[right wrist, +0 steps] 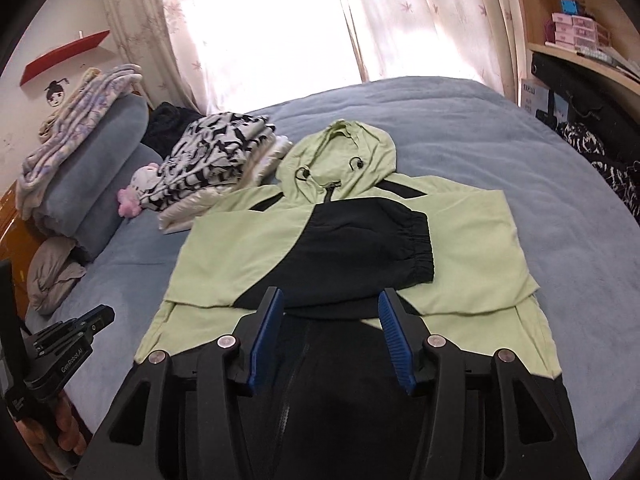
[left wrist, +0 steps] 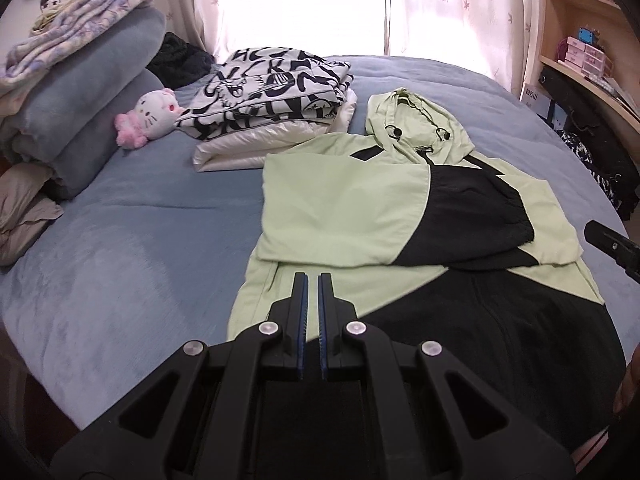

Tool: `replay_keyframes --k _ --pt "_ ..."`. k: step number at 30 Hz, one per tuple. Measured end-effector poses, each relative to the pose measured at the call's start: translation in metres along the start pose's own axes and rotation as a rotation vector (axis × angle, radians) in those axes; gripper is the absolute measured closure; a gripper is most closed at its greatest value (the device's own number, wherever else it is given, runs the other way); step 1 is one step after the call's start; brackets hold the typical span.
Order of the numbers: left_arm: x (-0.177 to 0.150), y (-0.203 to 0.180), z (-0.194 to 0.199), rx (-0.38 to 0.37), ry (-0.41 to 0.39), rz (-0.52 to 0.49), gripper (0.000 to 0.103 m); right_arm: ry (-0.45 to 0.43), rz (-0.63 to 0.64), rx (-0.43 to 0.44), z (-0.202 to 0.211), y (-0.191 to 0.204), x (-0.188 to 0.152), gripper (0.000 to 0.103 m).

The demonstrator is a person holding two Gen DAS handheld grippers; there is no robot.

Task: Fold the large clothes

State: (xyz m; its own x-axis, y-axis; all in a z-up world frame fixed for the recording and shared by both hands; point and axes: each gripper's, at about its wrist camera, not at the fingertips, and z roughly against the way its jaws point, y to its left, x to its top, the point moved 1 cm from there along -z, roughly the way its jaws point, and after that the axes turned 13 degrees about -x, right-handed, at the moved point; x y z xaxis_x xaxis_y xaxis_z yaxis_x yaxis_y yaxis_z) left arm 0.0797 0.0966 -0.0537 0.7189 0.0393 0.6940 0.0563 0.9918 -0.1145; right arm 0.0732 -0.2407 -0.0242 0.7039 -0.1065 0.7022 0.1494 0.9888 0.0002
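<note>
A light green and black hooded jacket (left wrist: 344,208) lies flat on the blue bed, hood at the far end, both sleeves folded across the chest. It also shows in the right wrist view (right wrist: 240,256). My left gripper (left wrist: 313,280) hovers above the jacket's near left part, its jaws nearly together with a thin gap and nothing between them. My right gripper (right wrist: 330,300) is open and empty above the jacket's lower middle, near the black sleeve cuff (right wrist: 416,240). The left gripper shows at the left edge of the right wrist view (right wrist: 80,328).
A folded black-and-white patterned garment (left wrist: 272,88) lies on a folded white one (left wrist: 256,148) at the back left. A plush toy (left wrist: 148,116), rolled blue bedding (left wrist: 80,100) and blankets sit left. The blue bed (left wrist: 120,260) spreads around. Shelves (left wrist: 580,52) stand right.
</note>
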Motion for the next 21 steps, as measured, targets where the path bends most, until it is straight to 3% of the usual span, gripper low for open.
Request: replay_keyframes --k 7,9,11,14,16,18,21 --pt "-0.027 0.020 0.044 0.014 -0.009 0.033 0.100 -0.021 0.016 0.011 0.055 -0.007 -0.030 0.051" --pt "-0.036 0.037 0.054 0.005 0.003 0.061 0.101 -0.026 0.026 0.002 0.068 -0.017 -0.038 0.043" --pt "-0.046 0.054 0.060 -0.004 0.019 0.087 0.101 -0.029 0.031 -0.004 0.079 -0.028 -0.046 0.024" --pt "-0.066 0.088 0.066 -0.024 0.074 0.123 0.100 -0.030 0.025 -0.017 0.096 -0.056 -0.061 0.022" --pt "-0.085 0.112 0.067 -0.091 0.145 0.158 0.091 -0.004 0.012 -0.017 0.104 -0.080 -0.074 0.022" --pt "-0.102 0.128 0.067 -0.137 0.183 0.190 0.058 0.034 0.010 -0.034 0.104 -0.105 -0.086 0.022" --pt "-0.130 0.146 0.070 -0.215 0.209 0.225 0.050 0.094 0.012 -0.062 0.107 -0.143 -0.107 0.022"
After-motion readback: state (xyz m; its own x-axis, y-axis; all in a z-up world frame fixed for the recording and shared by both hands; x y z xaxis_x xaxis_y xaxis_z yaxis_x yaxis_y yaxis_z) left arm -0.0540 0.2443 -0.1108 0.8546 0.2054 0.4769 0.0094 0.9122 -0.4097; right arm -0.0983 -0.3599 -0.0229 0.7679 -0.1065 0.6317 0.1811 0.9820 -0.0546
